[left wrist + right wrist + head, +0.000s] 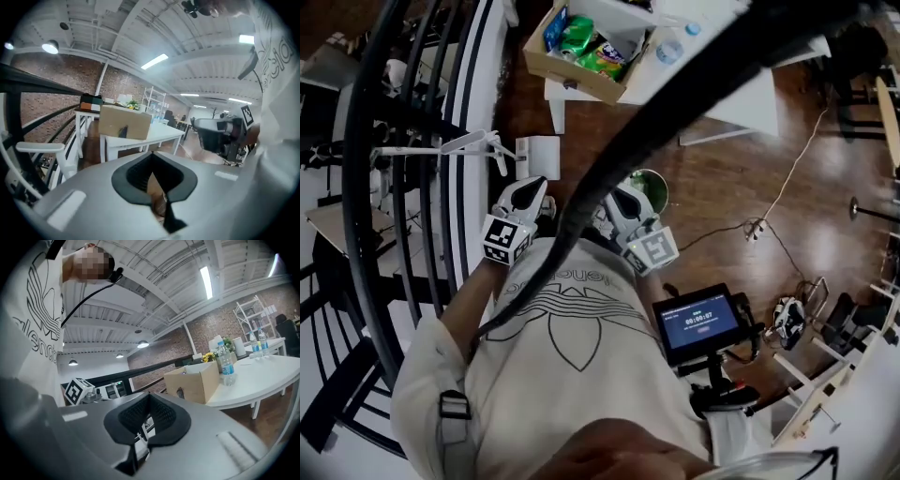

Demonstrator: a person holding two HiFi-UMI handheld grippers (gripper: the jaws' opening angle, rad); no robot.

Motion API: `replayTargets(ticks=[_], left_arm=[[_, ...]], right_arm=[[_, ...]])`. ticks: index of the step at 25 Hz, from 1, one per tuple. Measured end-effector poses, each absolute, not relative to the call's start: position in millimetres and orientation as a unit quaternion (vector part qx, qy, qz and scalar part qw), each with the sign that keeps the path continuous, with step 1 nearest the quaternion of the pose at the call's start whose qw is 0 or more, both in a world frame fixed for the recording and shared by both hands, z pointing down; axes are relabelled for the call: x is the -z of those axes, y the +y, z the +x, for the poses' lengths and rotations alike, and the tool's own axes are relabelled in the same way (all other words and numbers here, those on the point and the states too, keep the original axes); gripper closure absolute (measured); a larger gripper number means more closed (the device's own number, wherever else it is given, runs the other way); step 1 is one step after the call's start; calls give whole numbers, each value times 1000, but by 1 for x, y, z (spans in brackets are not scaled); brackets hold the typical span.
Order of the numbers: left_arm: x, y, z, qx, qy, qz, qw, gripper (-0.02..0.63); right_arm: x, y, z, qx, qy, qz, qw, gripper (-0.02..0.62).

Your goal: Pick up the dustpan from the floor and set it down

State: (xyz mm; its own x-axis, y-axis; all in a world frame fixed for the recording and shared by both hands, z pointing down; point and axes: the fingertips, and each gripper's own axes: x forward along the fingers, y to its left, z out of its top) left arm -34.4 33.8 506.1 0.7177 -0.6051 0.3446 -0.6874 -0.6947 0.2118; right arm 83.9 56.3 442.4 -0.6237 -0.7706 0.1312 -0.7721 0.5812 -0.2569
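Observation:
In the head view both grippers are raised in front of my chest, side by side. My left gripper (528,190) has its jaws together with nothing between them; its own view shows the same (152,155). My right gripper (622,199) is likewise shut and empty (148,395). Each sees the other: the right gripper's body (218,136) and the left one's marker cube (77,390). A white flat piece (536,157) with a long white handle (441,148), probably the dustpan, stands on the floor just beyond the left gripper, apart from it.
A white table (741,94) carries a cardboard box (581,47) of packets and a water bottle (668,49). Black curved railings (403,187) run along the left. A green bucket (656,187) sits behind the right gripper. A cable (787,178) lies on the wooden floor.

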Motion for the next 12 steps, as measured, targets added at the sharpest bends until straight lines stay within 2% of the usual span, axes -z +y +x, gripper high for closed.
replayTargets(ticks=[5,10,12], left_arm=[[-480,31,15,-128,-307,937,109,586],[-468,19,28,-110,-335,922,158,586],[-464,21,31,-112,-337,922,154,586]], right_arm=[[-440,58,85,-133,-890,437,8,594],[-436,57,84,-132,-892,432,-10,594],[-432,58,81,-130,-896,424,-13,595]])
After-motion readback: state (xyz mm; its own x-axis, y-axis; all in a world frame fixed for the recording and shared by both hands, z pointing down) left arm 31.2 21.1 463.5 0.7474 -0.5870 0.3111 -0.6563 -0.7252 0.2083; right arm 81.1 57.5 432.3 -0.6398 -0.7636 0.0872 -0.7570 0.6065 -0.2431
